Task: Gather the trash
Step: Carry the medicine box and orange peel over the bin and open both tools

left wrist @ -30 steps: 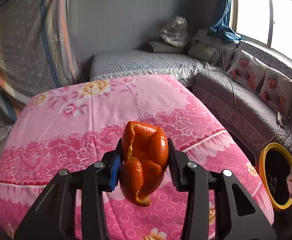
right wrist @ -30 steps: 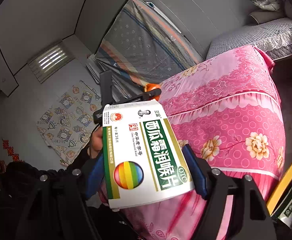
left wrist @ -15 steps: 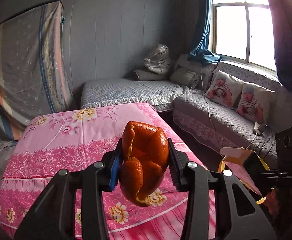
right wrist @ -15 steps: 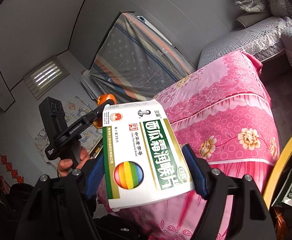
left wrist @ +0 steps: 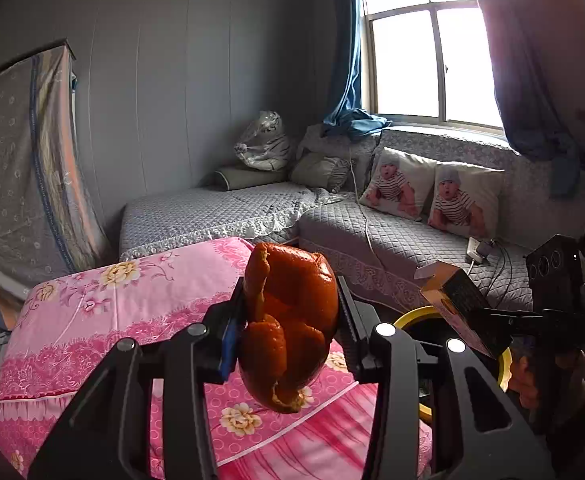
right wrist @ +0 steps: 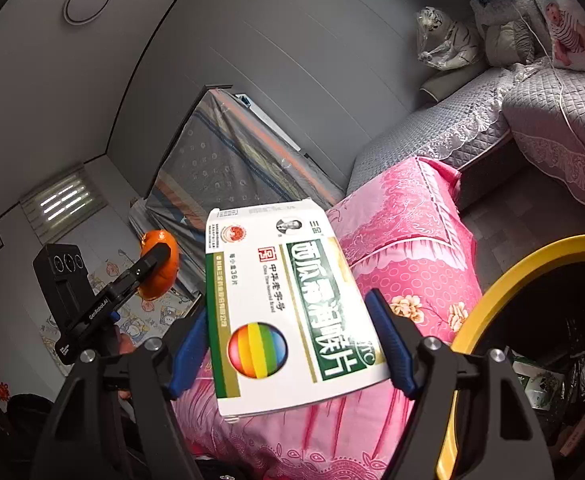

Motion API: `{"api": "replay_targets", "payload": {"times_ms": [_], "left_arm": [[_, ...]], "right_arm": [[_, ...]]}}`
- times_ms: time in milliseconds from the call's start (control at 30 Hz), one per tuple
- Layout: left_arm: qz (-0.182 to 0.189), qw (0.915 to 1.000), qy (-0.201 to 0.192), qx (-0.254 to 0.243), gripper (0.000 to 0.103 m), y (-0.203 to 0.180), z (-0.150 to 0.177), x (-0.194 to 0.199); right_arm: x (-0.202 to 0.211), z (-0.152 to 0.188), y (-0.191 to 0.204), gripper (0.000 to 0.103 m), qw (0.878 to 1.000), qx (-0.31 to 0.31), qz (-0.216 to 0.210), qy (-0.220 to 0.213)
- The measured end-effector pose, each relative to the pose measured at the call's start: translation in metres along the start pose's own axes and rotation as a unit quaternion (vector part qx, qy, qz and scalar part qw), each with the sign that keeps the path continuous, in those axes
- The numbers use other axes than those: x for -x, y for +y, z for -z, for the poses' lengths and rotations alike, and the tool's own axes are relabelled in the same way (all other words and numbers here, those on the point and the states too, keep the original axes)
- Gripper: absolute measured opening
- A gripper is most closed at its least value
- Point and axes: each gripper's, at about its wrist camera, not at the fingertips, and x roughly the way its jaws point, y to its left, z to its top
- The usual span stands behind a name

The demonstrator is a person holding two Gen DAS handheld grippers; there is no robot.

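- Left wrist view, bottom centre: the left gripper point(left wrist: 290, 322) pinches an orange peel point(left wrist: 288, 328) between its two pads; the peel juts above the fingers and hangs below them, touching nothing else.
- Right wrist view, bottom centre: the right gripper point(right wrist: 292, 340) clamps a white and green box point(right wrist: 288, 308) by its two long edges, the blue pads point(right wrist: 390, 344) set wide against them. The box tilts, its far end raised toward the upper middle of the frame.
- Just right of the box in that view, the yellow rim of a bin point(right wrist: 504, 284) curves along the right edge; its dark inside holds wrappers at lower right.
- In the left wrist view the bin point(left wrist: 408, 314) sits right of centre, partly behind the fingers, with the right gripper and box over it at mid right.
- Behind both grippers lies a pink floral cloth point(left wrist: 124, 308); its near edge drops off at the bottom of the frame.
- A strip of bare floor point(right wrist: 504, 224) runs between the cloth and a grey sofa point(left wrist: 404, 236).
- Farthest, at upper right, a window point(left wrist: 428, 56).
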Motion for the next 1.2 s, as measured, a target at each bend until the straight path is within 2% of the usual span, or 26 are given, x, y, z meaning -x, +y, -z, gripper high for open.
{"api": "replay_targets", "payload": {"times_ms": [200,533,800,1000,1200], "left_arm": [[0.027,0.9993,-0.004,-0.026,0.039,-0.032,-0.007,-0.008],[0.078,0.9955,-0.004,-0.054,0.040,-0.078,-0.006,-0.025],[0.115,0.9919,0.006,-0.054,0.040,-0.105,-0.001,-0.049],[0.145,0.9877,0.036,-0.045,0.040,-0.123,0.011,-0.088],[0.160,0.9829,0.083,-0.037,0.041,-0.135,0.033,-0.134]], "right_arm": [[0.030,0.000,-0.015,0.071,0.999,-0.010,0.024,-0.034],[0.070,0.008,-0.045,0.071,0.991,-0.031,0.105,-0.083],[0.086,0.016,-0.057,0.071,0.972,-0.023,0.208,-0.104],[0.085,0.024,-0.070,0.071,0.953,-0.027,0.284,-0.100],[0.085,0.035,-0.086,0.071,0.946,-0.053,0.306,-0.090]]}}
